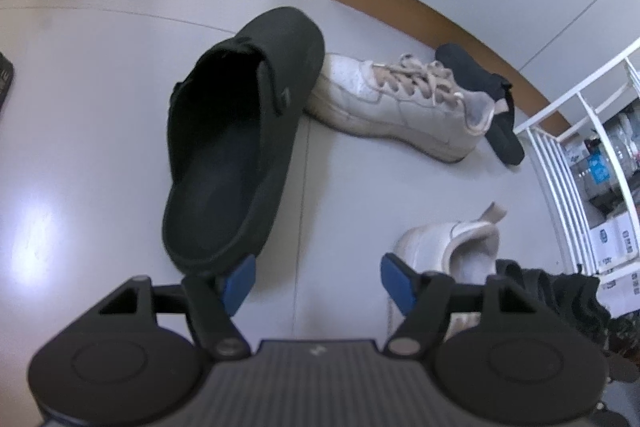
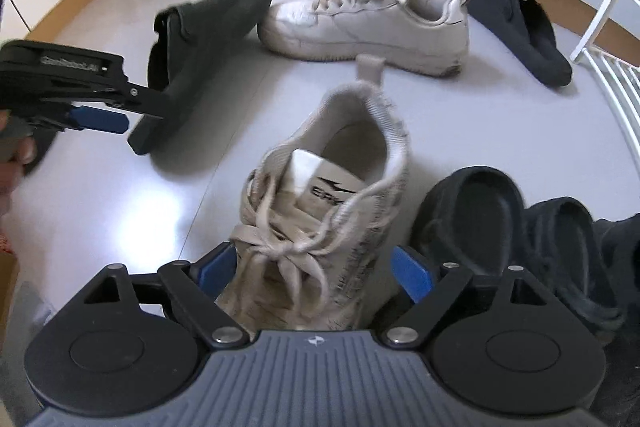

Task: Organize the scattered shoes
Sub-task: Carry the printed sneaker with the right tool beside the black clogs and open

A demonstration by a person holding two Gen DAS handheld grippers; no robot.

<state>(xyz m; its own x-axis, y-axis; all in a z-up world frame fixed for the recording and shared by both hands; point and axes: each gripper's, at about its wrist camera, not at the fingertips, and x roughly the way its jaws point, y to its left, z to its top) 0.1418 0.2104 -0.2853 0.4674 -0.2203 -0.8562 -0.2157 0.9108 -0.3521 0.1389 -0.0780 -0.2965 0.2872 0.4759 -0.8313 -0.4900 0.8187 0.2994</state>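
**Shoes still scattered, both grippers standing wide**

Left wrist view: the black clog fills the middle of the grey floor, its heel end close to the left gripper and its toe touching the toe of a white sneaker that lies side-on further off. Behind that sneaker's heel sits a second black clog, near the foot of a white rack. The gripper's blue pads stand wide apart; the left pad is just at the clog's heel rim, but only bare floor shows between the two, so nothing is held. I judge it is lining up on the clog's heel, the easiest edge to pinch.

Right wrist view: a worn laced sneaker sits directly ahead, toe towards the camera, and the right gripper straddles its forefoot with jaws wide. The left pad is at the shoe's side while a gap shows at the right one, so I read this as an open jaw around the shoe, not a grip. To the right, dark slippers stand side by side, probably an already ordered row, which this sneaker lies just beside. The left gripper reaches in from the left edge, its tip beside the first clog, which looks tilted up here.
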